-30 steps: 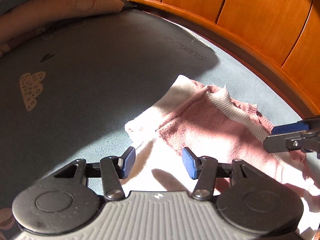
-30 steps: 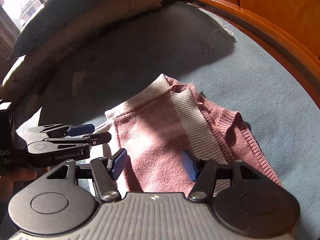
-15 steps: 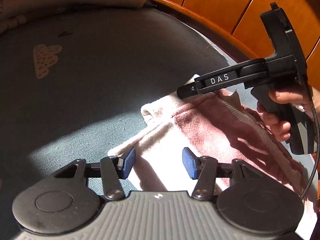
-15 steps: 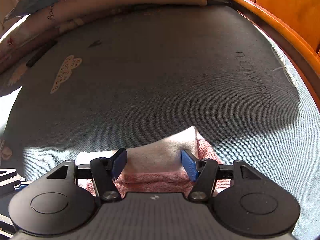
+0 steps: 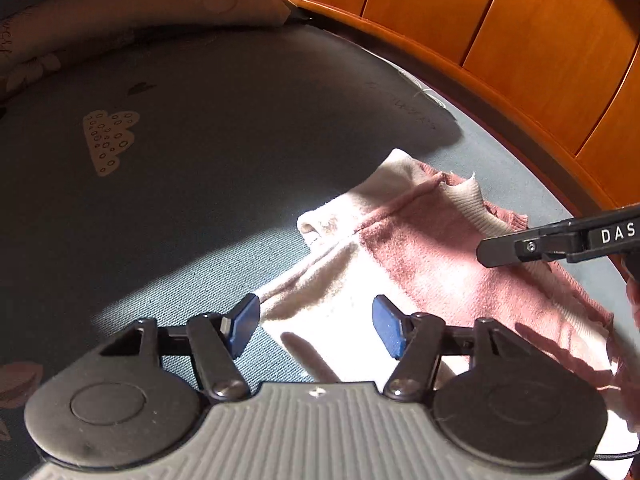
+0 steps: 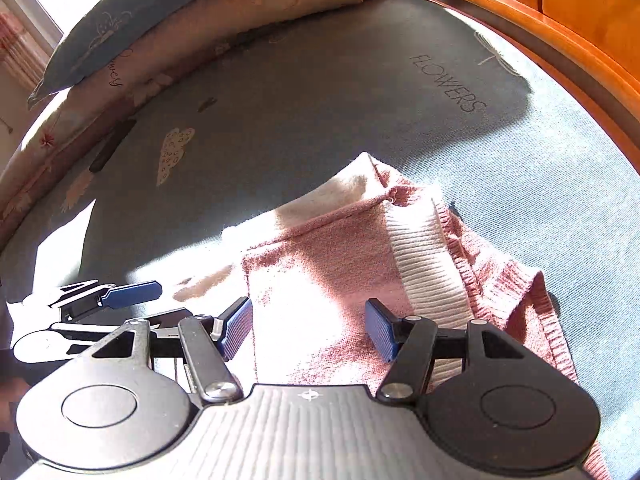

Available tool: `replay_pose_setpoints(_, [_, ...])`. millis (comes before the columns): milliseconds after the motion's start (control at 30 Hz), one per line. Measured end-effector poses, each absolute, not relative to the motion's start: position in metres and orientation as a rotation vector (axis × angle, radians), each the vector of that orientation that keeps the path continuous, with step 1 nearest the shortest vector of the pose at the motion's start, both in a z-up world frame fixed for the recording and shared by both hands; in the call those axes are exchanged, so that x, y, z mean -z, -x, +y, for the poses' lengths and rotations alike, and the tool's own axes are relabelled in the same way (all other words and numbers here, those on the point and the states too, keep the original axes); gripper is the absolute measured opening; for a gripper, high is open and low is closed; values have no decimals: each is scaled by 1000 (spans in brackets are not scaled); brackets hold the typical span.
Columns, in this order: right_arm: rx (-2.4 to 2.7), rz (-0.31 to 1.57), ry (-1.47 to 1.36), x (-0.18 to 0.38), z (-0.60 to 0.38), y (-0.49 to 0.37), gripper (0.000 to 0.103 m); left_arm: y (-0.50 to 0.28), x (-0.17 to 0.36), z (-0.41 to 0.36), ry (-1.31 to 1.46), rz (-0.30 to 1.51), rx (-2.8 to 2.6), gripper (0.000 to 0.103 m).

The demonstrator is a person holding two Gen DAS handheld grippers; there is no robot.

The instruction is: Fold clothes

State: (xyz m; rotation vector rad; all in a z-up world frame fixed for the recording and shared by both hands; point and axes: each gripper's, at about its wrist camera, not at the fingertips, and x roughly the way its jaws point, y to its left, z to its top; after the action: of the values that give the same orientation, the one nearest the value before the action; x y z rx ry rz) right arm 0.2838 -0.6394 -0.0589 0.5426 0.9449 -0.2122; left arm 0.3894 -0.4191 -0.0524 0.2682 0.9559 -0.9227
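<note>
The sweater (image 6: pixel 344 256) is dusty pink with cream parts: a cream sleeve (image 5: pixel 340 296) and a cream ribbed band (image 6: pixel 428 256). The sheet (image 5: pixel 240 140) is grey-blue, with a beige cloud (image 5: pixel 109 140) full of small rings, a small dark heart (image 5: pixel 141 88) and the dark word "FLOWERS" (image 6: pixel 448 82). At the sheet's far edge one pillow (image 6: pixel 240 4) is beige with a flower drawing, another (image 6: pixel 132 12) is blue with pale line drawings. The headboard (image 5: pixel 500 24) is orange wood. Both grippers are black and grey with blue pads (image 5: pixel 386 326).
</note>
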Motion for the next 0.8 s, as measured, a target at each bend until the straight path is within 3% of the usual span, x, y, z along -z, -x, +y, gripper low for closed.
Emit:
replay_pose_setpoints(133, [317,957,-551,78,-655,-276,65,-382,51,-410,-277,977,903,62])
replay_pose_setpoints(300, [342,906,-613,60,-665,-261,66,-371,46,-403,-294,974,898,62])
replay_pose_setpoints(500, [270,983,-595,76,-643,-261,69,-359,44,-407,-306,983,897,63])
replay_pose_setpoints(800, [312,914,-698,53,-641,-222,69,-342,36,-417,-357,957,912,64])
